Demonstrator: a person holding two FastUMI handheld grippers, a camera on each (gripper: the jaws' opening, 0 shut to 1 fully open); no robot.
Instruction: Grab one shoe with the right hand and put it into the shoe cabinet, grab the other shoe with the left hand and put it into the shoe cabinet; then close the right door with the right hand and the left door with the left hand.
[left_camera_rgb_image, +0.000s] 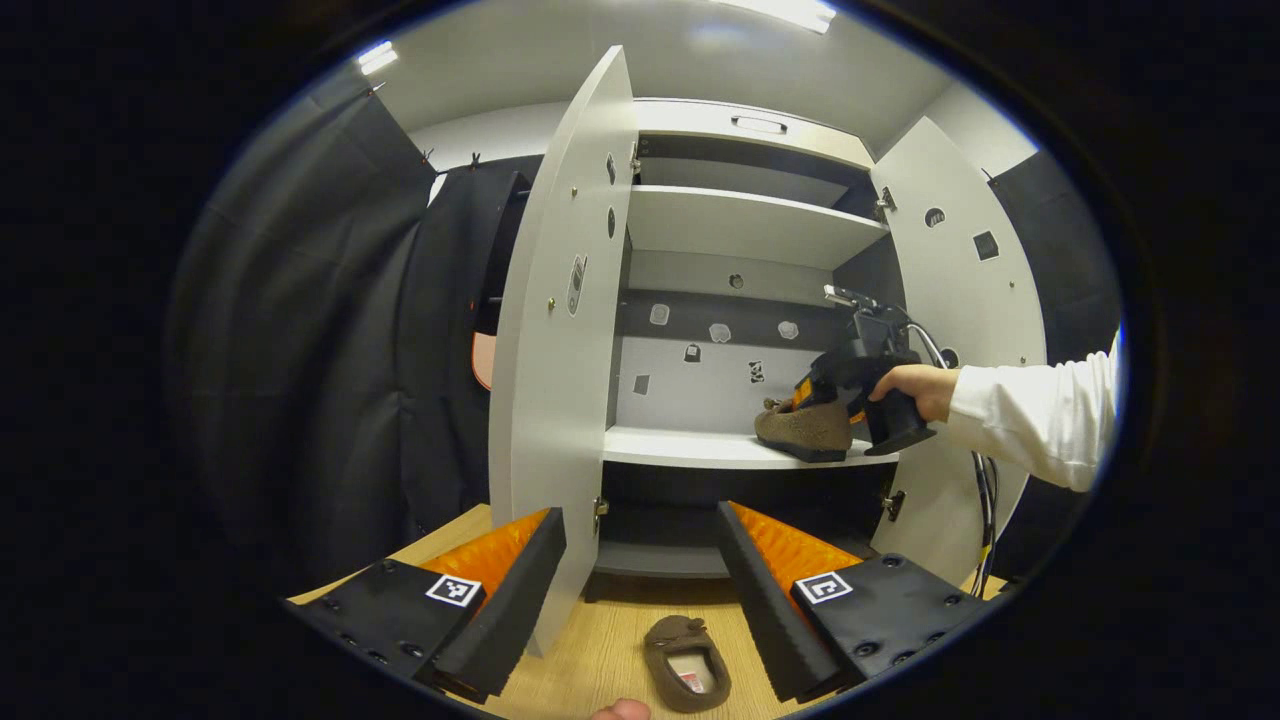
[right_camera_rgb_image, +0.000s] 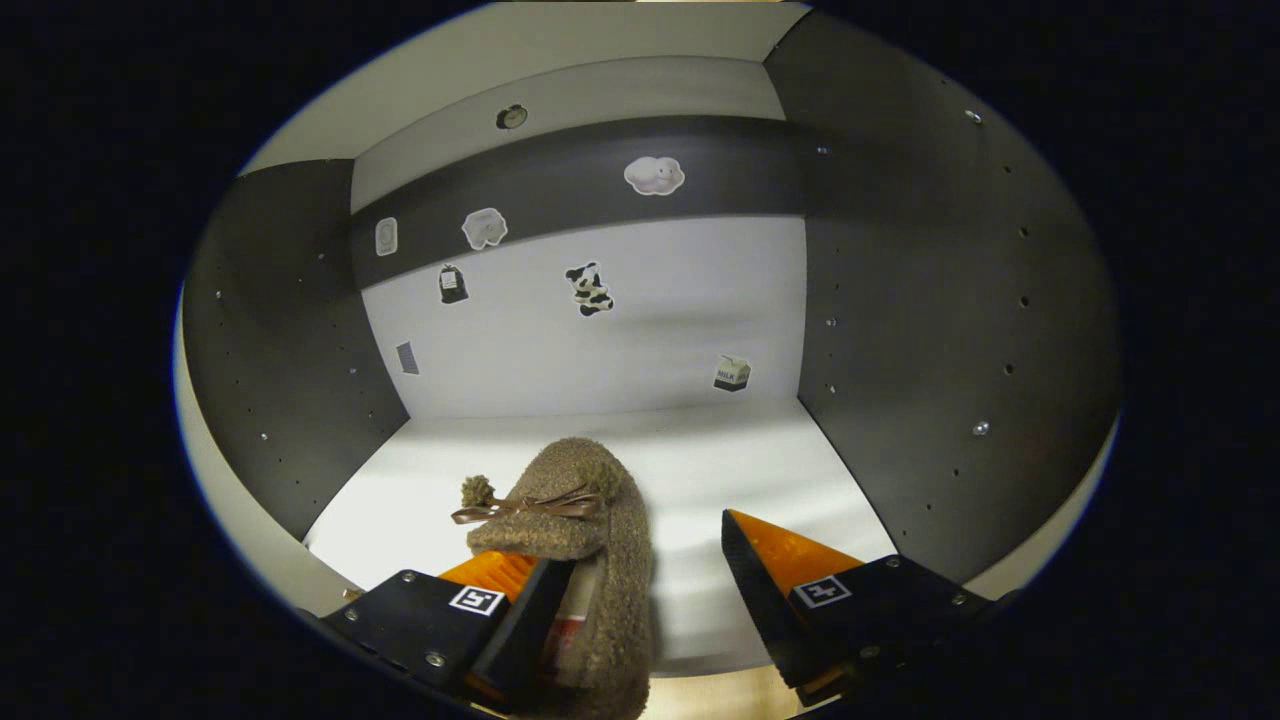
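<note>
Shoe cabinet (left_camera_rgb_image: 745, 225) stands wide open in the left gripper view, its left door (left_camera_rgb_image: 560, 340) swung out toward the camera, its lower edge reaching down between that view's own fingers and the floor. The left gripper (left_camera_rgb_image: 640, 590) hovers with jaws spread apart and nothing between them; on the wooden floor (left_camera_rgb_image: 590, 650) just below lies the second shoe (left_camera_rgb_image: 686, 662), opening upward, free on all sides. Farther right, the first shoe (left_camera_rgb_image: 805, 428) rests at the front right of the middle shelf (left_camera_rgb_image: 680, 447), with open shelf to its left. A hand (left_camera_rgb_image: 915, 388) in a white sleeve (left_camera_rgb_image: 1040, 418) holds the right gripper (left_camera_rgb_image: 822, 392) at it, before the open right door (left_camera_rgb_image: 965, 330). In the right gripper view, the jaws are parted: the shoe (right_camera_rgb_image: 590, 540) touches the left finger only, bare shelf (right_camera_rgb_image: 700, 470) ahead, stickers (right_camera_rgb_image: 589, 288) on the back wall.
</note>
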